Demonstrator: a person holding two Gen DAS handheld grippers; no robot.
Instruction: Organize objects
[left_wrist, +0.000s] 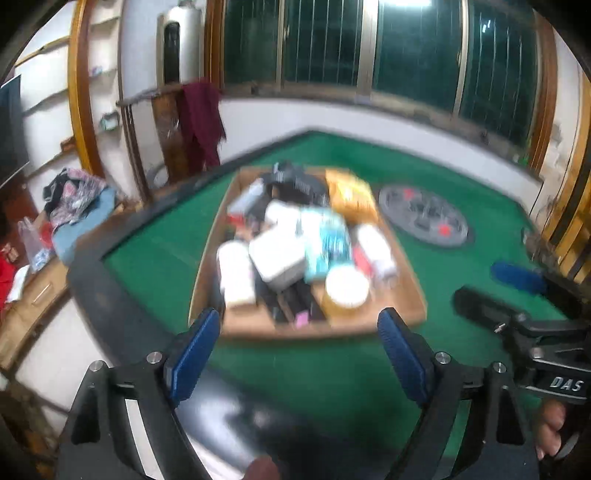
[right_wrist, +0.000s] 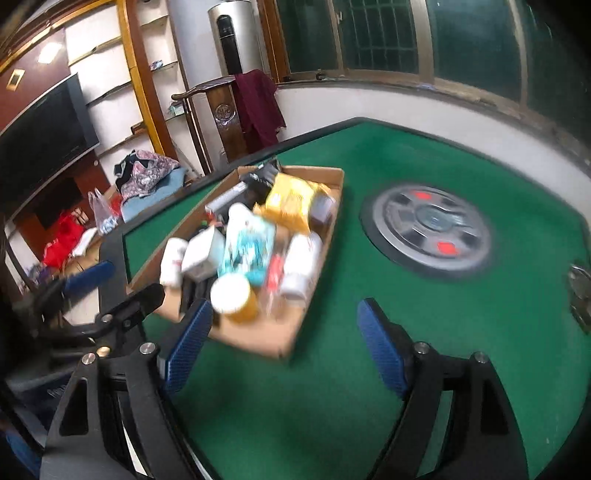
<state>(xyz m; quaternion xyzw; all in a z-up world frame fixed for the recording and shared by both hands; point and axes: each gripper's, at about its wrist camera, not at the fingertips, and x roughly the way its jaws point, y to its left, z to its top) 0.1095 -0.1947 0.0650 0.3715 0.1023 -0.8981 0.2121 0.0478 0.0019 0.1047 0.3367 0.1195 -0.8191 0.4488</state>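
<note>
A shallow cardboard box (left_wrist: 413, 295) (right_wrist: 258, 339) lies on the green felt table (left_wrist: 332, 376) (right_wrist: 406, 332), heaped with several items. Among them are a white-lidded yellow jar (left_wrist: 347, 286) (right_wrist: 232, 295), a yellow bag (left_wrist: 351, 195) (right_wrist: 291, 203), a teal packet (left_wrist: 328, 240) (right_wrist: 247, 240) and a white box (left_wrist: 277, 258). My left gripper (left_wrist: 299, 314) hovers open just before the box's near edge, nothing between its blue pads. My right gripper (right_wrist: 284, 306) is open and empty over the box's near right corner. Both views are motion-blurred.
A round grey panel (left_wrist: 424, 216) (right_wrist: 430, 232) is set into the felt right of the box. A raised black rim (left_wrist: 110, 295) (right_wrist: 114, 251) edges the table. Beyond it stand a wooden chair with a maroon cloth (right_wrist: 258, 107) and a heap of clothes (right_wrist: 147, 173).
</note>
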